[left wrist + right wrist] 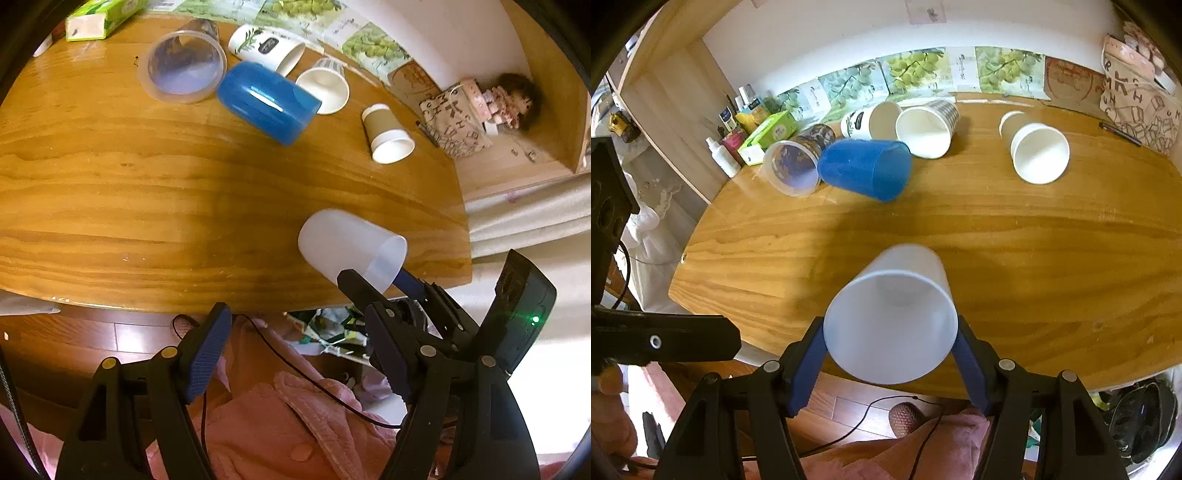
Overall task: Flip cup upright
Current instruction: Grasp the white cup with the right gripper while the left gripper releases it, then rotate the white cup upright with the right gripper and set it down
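Right wrist: translucent cup (891, 314) clamped sideways in right gripper (891, 360).

1. Cloth bag (1137, 107), far ahead of the right gripper's fingers and off to their right: scattered block capitals are printed on it. "M", "K", "H", "R" and "C" can be made out; they form no word.
2. The same cloth bag (454, 122), far ahead and right of the left gripper's fingers: "H" and "K" are legible among other letters.
3. White paper cup (266, 46), far ahead of the left fingers: it carries a dark label with white script, too small to read.
4. Green box (768, 134), far ahead-left of the right fingers: its round emblem and print are unreadable.
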### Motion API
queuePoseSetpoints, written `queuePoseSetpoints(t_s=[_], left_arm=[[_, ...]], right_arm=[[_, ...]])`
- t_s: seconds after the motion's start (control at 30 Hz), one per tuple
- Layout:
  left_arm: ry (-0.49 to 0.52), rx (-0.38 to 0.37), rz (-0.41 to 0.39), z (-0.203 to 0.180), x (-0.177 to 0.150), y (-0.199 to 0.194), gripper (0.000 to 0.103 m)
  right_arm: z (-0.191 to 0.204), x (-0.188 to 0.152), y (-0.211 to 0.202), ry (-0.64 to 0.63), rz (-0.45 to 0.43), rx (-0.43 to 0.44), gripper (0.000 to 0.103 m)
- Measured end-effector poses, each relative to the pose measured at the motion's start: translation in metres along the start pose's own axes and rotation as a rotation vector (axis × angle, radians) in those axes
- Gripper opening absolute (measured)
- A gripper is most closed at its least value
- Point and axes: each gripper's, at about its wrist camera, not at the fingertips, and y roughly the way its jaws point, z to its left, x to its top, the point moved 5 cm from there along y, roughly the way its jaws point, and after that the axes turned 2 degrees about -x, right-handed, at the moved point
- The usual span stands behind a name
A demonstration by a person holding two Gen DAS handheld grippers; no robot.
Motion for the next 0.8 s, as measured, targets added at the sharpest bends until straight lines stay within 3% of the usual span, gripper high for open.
queuePoseSetpoints(t_s=[0.2,0.57,0.8], left_arm=[[-0.027,0.003,-0.059,0.001,-0.003,-0.012,0.078],[-0.038,0.073,-0.195,0.004,-0.014,-0.036,0.078],[-0.027,0.067,-0.247,0.003,-0.022,-0.046,0.078]], right_arm=[[0.0,0.012,-0.003,-0.049,0.004,-0.015,0.066],[0.004,0.026,0.006,-0.124,0.05,-0.01,0.065],[0.005,0.025,0.005,-0.135,0.062,-0.008,0.066]])
